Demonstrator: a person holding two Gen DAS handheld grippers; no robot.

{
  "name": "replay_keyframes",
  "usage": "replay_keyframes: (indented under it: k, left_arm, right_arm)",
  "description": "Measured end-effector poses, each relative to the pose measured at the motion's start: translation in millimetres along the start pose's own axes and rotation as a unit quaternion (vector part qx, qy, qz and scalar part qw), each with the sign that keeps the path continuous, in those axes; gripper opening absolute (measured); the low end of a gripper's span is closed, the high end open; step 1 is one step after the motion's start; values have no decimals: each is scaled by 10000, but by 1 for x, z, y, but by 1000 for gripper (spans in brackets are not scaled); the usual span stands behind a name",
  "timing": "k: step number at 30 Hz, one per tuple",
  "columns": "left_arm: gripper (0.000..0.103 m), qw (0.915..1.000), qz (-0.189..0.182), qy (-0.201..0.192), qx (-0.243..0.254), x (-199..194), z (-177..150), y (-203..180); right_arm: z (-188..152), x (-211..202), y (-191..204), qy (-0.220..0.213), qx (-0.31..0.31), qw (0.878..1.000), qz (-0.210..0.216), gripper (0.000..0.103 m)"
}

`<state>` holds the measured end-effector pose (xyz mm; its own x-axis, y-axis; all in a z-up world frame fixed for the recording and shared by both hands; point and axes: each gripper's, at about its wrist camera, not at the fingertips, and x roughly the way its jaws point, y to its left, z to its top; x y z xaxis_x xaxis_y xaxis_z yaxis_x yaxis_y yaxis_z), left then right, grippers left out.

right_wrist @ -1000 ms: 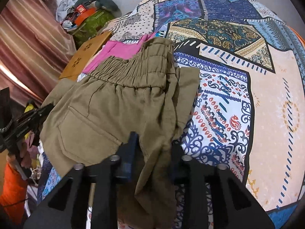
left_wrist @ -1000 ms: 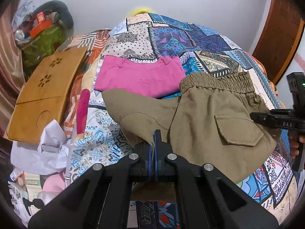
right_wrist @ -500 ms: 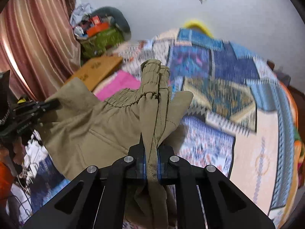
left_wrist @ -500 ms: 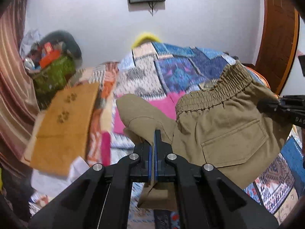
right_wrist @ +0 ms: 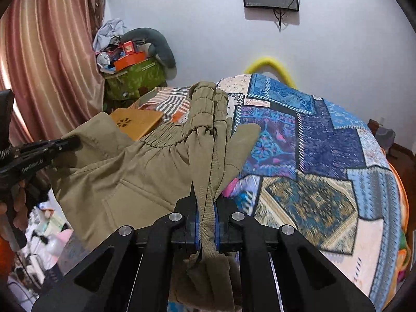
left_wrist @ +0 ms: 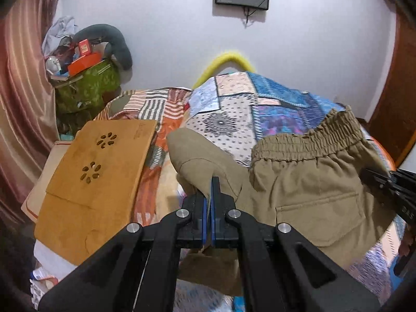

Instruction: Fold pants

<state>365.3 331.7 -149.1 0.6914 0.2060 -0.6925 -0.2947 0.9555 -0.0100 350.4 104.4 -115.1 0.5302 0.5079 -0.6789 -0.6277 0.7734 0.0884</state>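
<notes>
Bedroom setup: a bed with a busy patchwork bedspread (right_wrist: 325, 156) against a white wall, and everything is easiest to place relative to that spread. The khaki pants (left_wrist: 306, 189) hang in the air just above its near edge, stretched between both tools. The left gripper (left_wrist: 210, 195) is pinched tight on a thin edge of one leg. The right gripper (right_wrist: 206, 223) is clamped on a bunched wad of waistband side. What I'd worry about: that left bite looks shallow, so a hard tug could slip the fabric out. The right-hand bunching could also bake a crooked crease into the fold.
</notes>
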Motion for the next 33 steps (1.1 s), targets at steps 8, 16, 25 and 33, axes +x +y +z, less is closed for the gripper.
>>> replay_keyframes:
  k: [8, 16, 25, 33]
  left_arm:
    - [1, 9996, -30, 274, -23, 84, -6, 5]
    - [1, 9969, 25, 781, 1, 118, -45, 17]
    - [14, 9917, -61, 1275, 175, 100, -82, 24]
    - [77, 9942, -285, 1040, 30, 52, -104, 19]
  right_arm:
    - [1, 63, -5, 260, -84, 9996, -2, 7]
    - [-38, 106, -18, 1315, 325, 9901, 369, 7]
    - [-52, 98, -6, 1632, 199, 9853, 473, 16]
    - [-67, 60, -16, 1621, 550, 9841, 480, 43]
